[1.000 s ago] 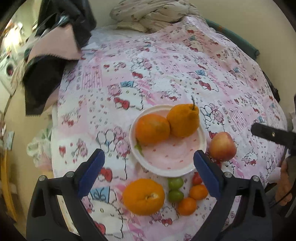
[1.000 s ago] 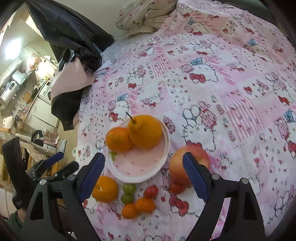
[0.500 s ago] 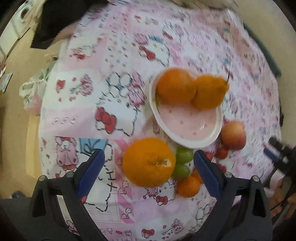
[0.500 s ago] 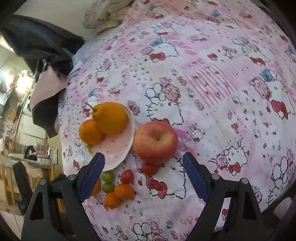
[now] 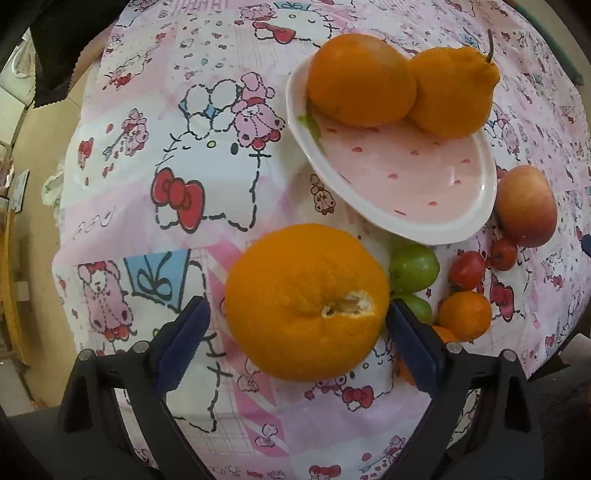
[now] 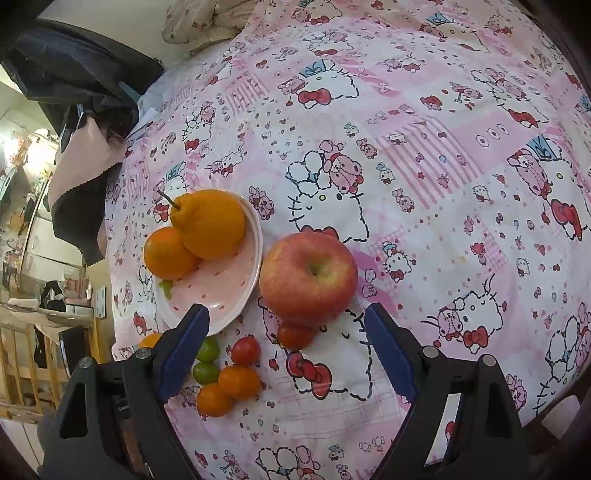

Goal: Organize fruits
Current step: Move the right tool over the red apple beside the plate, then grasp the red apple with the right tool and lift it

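A pink plate [image 5: 406, 192] [image 6: 221, 295] holds an orange [image 5: 358, 81] [image 6: 168, 253] and a stemmed orange fruit [image 5: 454, 96] [image 6: 212, 223]. A big loose orange [image 5: 306, 301] lies on the cloth in front of the plate, between the pads of my open left gripper [image 5: 295, 343]. A red apple [image 6: 308, 275] [image 5: 526, 206] lies right of the plate, just beyond my open right gripper [image 6: 286, 350]. Small green [image 5: 413, 264] [image 6: 207, 349], red [image 6: 245, 350] and orange [image 6: 238, 382] fruits lie near the plate.
The Hello Kitty tablecloth [image 6: 424, 155] covers a round table. Dark and pink cloths [image 6: 81, 122] hang at the far left edge. A folded patterned cloth [image 6: 207, 22] lies at the back. The table's near edge drops off just under both grippers.
Both grippers have moved down and forward. The left one now has the big orange between its open pads. The right one has come close behind the apple.
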Available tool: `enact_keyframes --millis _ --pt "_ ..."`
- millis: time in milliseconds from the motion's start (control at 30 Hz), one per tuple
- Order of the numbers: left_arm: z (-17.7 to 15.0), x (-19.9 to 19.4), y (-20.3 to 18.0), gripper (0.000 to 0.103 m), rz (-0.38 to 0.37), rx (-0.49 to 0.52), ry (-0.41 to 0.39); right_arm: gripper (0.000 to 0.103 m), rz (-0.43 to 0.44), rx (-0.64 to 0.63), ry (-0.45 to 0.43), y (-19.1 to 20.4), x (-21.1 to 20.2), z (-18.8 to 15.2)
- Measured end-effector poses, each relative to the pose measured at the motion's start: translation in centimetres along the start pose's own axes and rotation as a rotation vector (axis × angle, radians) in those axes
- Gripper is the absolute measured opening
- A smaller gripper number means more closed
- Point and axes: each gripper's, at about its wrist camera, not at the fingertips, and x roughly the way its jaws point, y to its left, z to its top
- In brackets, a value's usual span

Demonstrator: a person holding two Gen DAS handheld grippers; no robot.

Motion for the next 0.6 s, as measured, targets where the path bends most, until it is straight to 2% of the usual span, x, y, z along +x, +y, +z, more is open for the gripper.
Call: enact_keyframes --millis 100,333,433,600 --pt "-0.2 0.1 -0.2 0.084 -0.015 0.008 -0.002 0.089 -0.003 0.006 0.005 -0.3 0.4 0.1" --pt "-0.7 0.0 -1.2 0.08 -0.004 0.042 -0.013 0.089 -0.007 0.018 0.016 -0.6 1.2 0.4" --pt "-0.6 -1.2 -0.7 0.079 -0.03 0.028 -0.021 0.089 -0.01 0.023 0.023 -0.7 1.4 0.4" --pt "-0.8 -5.1 -0.2 0.079 -0.058 0.001 -0.103 0.089 -0.035 0.02 0.042 -0.4 2.4 0.5"
